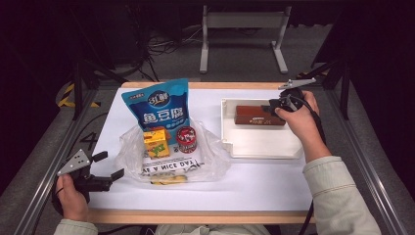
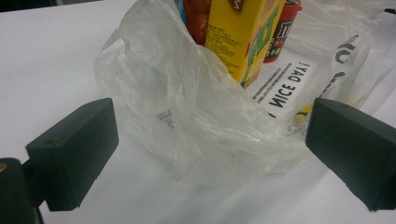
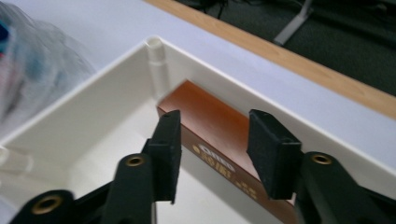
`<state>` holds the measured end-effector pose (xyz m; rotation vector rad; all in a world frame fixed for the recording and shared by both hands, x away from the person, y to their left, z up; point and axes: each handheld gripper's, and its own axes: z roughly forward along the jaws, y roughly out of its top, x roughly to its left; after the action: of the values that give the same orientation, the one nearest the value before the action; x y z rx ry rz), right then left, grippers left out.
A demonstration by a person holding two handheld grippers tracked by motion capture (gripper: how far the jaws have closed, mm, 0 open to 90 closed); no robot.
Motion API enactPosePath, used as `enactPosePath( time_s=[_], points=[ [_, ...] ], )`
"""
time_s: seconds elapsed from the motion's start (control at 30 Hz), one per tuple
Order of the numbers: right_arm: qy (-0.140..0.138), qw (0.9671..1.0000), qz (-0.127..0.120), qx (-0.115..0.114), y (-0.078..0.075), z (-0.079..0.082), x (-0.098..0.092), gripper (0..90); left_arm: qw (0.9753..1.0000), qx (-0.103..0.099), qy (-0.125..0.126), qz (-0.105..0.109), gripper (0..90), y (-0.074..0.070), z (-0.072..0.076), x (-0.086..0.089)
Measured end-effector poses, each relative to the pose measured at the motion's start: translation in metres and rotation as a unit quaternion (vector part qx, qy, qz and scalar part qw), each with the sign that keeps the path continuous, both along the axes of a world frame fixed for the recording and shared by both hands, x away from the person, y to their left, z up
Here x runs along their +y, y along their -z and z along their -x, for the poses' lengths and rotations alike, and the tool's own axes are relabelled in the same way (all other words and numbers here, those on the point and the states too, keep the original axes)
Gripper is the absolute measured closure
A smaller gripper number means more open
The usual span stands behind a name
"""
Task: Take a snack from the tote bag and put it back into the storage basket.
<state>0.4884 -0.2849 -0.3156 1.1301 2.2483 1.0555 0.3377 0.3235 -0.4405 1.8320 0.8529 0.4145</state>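
Left claw (image 1: 110, 166) sits at the near left corner of the surface (image 1: 254, 181), jaws spread wide, nothing between them, pointing at the clear plastic bag (image 1: 210, 159). In the left gripper view the left claw (image 2: 210, 154) frames the bag's crumpled near edge (image 2: 196, 135), which lies just ahead of the jaws on the white surface (image 2: 51, 60), not touching them as far as can be told. Inside the bag, a yellow carton (image 1: 156, 142) stands upright with a red-lidded cup (image 1: 186, 139) just beside it on its right, and black lettering shows on the bag in front of them. The carton (image 2: 240, 32) and the cup (image 2: 282, 30) show through the plastic in the left gripper view too. Behind them, a blue snack pouch (image 1: 164, 103) stands tall at the bag's far side.

Over to the right: the white tray (image 1: 264, 147) lies well apart from the bag, and a brown box (image 1: 254, 115) rests along its far wall. The right claw (image 1: 271, 108) is at the box's right end. In the right gripper view the right claw (image 3: 212, 140) has its jaws parted either side of the brown box (image 3: 205, 112); whether the pads touch it I cannot tell. The box lies in the tray's far corner (image 3: 154, 51), tight against the wall.
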Motion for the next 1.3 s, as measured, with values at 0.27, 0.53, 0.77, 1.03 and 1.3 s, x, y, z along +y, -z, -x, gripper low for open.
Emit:
enactPosePath(
  time_s=[0.27, 0.53, 0.77, 1.03, 1.3],
  points=[
    [-0.044, 0.9979, -0.030, -0.038, -0.025, 0.006, 0.020, 40.7, 1.0000, -0.001, 0.002, -0.002, 2.9, -0.001, 0.000, 0.000],
    [-0.093, 0.9927, -0.045, -0.061, -0.045, 0.011, 0.048, 36.2, 1.0000, -0.001, 0.003, -0.001, 2.8, -0.001, 0.001, -0.001],
    [-0.117, 0.9897, -0.044, -0.070, -0.052, 0.010, 0.065, 34.4, 1.0000, -0.001, 0.003, 0.001, 2.8, -0.001, 0.001, 0.000],
    [-0.149, 0.9848, -0.047, -0.076, -0.054, 0.007, 0.085, 34.1, 0.9998, -0.012, 0.018, -0.003, 2.6, -0.002, 0.007, -0.002],
    [-0.188, 0.9758, -0.066, -0.089, -0.057, 0.004, 0.112, 32.5, 0.9999, -0.008, 0.011, -0.002, 2.8, -0.002, 0.012, 0.001]
  ],
)
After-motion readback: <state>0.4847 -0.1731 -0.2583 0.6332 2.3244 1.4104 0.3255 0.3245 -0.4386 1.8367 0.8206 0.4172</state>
